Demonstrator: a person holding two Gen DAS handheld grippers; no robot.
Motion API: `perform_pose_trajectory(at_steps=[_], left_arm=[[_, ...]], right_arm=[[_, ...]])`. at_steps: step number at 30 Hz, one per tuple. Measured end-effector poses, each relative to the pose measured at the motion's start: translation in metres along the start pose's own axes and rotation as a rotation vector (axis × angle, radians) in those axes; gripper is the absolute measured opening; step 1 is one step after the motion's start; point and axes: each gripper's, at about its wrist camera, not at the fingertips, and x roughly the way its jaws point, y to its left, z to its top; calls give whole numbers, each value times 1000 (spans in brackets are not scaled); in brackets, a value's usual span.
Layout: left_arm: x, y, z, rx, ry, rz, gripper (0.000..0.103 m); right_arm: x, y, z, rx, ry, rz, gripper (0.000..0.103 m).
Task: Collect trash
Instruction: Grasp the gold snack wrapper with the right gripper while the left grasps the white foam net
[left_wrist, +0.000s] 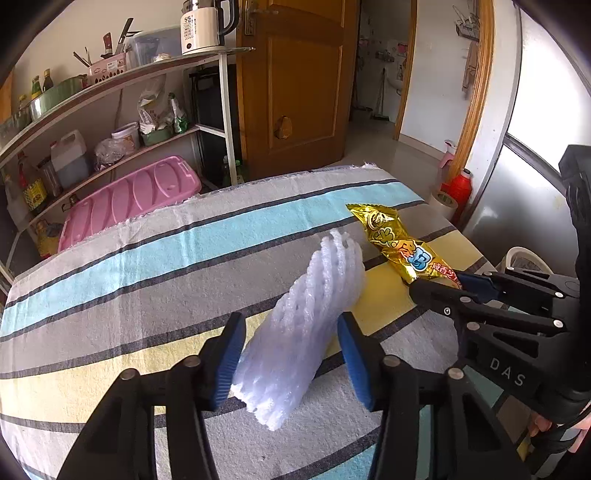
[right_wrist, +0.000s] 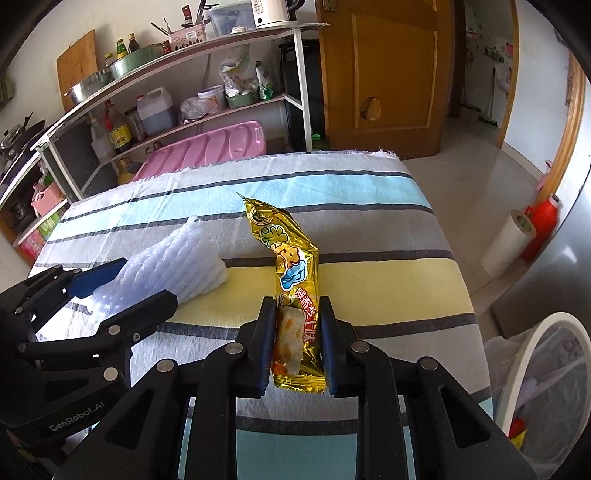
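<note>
1. While both pieces of rubbish lie on the striped cloth (right_wrist: 369, 192) over the table, the right gripper (right_wrist: 297, 343) is clenched on the near end of the gold snack wrapper (right_wrist: 295, 258), its blue pads pressed to either side.
2. That wrapper looks light, crinkly and slick; a hold across the flat end seems sound, though foil may slip if pinched loosely.
3. Just beside it on the left, the white foam net (left_wrist: 314, 317) rests tilted between the fingers of the left gripper (left_wrist: 291, 365). One pad touches it, the other stands a little off, so it is not yet squeezed.
4. Foam like this is very light and springy; taking it across the middle should do.
5. A white bin (right_wrist: 543, 380) with a liner stands off the table's right side.
</note>
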Motion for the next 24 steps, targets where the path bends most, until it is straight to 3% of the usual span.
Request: perform_pose_trajectory(at_steps=[10,24], left_arm=[[-6,-2,-2,-23,7,8,28],[-45,-16,-14,-52,-43,17,26]], right_arm=[[-5,-7,-3,21,-7,18,23],[-37,-5,-14,8,-54,30,18]])
